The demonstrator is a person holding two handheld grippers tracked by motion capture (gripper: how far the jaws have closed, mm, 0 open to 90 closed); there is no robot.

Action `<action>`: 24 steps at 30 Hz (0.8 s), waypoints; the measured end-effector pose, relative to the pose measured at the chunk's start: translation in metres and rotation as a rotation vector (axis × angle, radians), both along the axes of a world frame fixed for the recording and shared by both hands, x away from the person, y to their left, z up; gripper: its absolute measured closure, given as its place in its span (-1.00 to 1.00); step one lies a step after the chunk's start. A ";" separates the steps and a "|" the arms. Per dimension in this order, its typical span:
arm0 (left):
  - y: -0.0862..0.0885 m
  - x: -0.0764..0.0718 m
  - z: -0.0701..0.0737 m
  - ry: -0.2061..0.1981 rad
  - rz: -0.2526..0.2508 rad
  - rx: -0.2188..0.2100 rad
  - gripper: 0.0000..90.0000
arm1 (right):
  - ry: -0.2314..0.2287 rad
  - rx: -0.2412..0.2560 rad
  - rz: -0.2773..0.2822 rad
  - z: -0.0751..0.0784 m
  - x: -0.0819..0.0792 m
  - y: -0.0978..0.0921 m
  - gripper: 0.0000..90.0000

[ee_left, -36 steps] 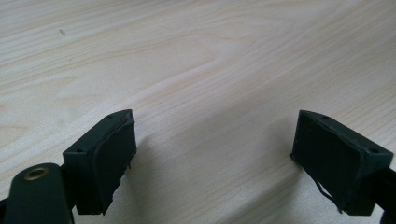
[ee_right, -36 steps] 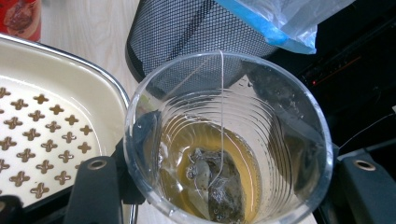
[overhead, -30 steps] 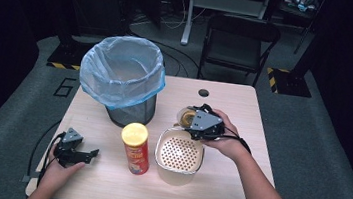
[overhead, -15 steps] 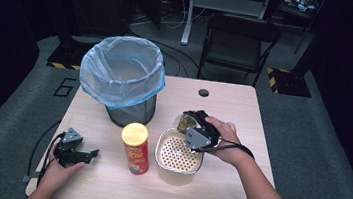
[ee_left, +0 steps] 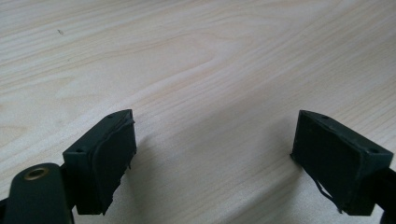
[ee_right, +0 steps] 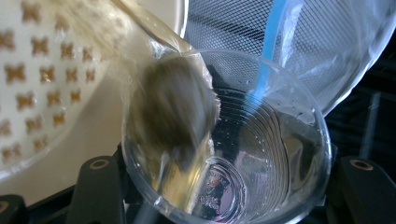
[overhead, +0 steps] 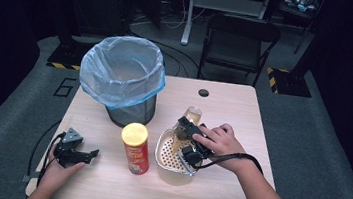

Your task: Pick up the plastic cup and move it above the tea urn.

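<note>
My right gripper (overhead: 186, 140) is shut on a clear plastic cup (overhead: 191, 116) and holds it tipped over a white perforated strainer bowl (overhead: 163, 151). In the right gripper view the cup (ee_right: 273, 154) sits between the black jaws, and a brownish wet lump (ee_right: 175, 109) slides out with liquid toward the strainer bowl (ee_right: 46, 88). My left gripper (overhead: 91, 153) rests on the table at the near left, open. Its view shows the left gripper (ee_left: 215, 158) with jaws wide apart over bare wood (ee_left: 196, 70).
A red chip can with a yellow lid (overhead: 136, 147) stands just left of the strainer. A mesh bin with a blue liner (overhead: 121, 80) stands at the back left of the table (overhead: 229, 103). A dark chair (overhead: 239, 41) is behind the table.
My right gripper has come nearer and leftward, from beside the strainer to over it, and tipped the cup so its contents pour out. The left gripper has not moved.
</note>
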State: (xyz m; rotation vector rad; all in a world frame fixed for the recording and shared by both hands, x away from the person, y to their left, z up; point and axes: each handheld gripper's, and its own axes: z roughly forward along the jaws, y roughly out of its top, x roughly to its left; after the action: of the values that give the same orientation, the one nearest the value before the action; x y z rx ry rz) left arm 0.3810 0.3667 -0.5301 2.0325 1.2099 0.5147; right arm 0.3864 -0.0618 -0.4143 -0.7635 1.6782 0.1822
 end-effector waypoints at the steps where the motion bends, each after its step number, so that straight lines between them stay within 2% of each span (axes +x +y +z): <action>1: 0.000 0.000 0.000 0.000 0.000 0.000 -0.70 | -0.030 -0.028 0.009 0.000 -0.001 0.001 -0.19; 3: 0.000 0.000 0.000 0.000 0.000 0.000 -0.70 | -0.080 -0.068 0.008 -0.002 -0.005 0.002 -0.19; 6: 0.000 0.000 0.000 0.000 0.000 -0.001 -0.70 | -0.141 -0.098 0.004 -0.005 -0.009 0.002 -0.19; 7: 0.000 0.000 0.000 0.000 0.000 -0.001 -0.70 | -0.116 -0.114 -0.002 -0.008 -0.010 0.001 -0.19; 9: 0.000 0.000 0.000 0.000 0.000 -0.001 -0.70 | -0.132 -0.126 0.001 -0.005 -0.012 0.002 -0.19; 10: 0.000 0.000 0.000 0.000 0.000 0.000 -0.70 | -0.146 -0.136 0.023 -0.004 -0.012 0.003 -0.19; 11: 0.000 0.000 0.000 0.000 0.000 -0.001 -0.70 | -0.132 -0.137 0.017 -0.005 -0.013 0.003 -0.19; 12: 0.000 0.000 0.000 0.000 0.000 0.000 -0.70 | -0.148 -0.143 0.027 -0.005 -0.014 0.003 -0.19; 14: 0.000 0.000 0.000 0.000 -0.001 0.000 -0.70 | -0.136 -0.166 0.035 -0.007 -0.015 0.004 -0.20; 18: 0.000 0.000 0.000 -0.002 -0.001 0.001 -0.70 | -0.143 -0.159 0.040 -0.007 -0.016 0.004 -0.20; 19: 0.000 0.000 0.000 -0.002 0.000 0.001 -0.70 | -0.156 -0.157 0.044 -0.006 -0.017 0.004 -0.20; 24: 0.000 0.000 0.000 -0.004 0.000 0.002 -0.70 | -0.140 -0.158 0.041 -0.004 -0.018 0.003 -0.20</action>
State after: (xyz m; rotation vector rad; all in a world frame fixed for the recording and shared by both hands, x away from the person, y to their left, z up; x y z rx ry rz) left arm 0.3810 0.3666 -0.5301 2.0329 1.2074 0.5196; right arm 0.3682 -0.0592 -0.4188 -0.9084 1.5573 0.0238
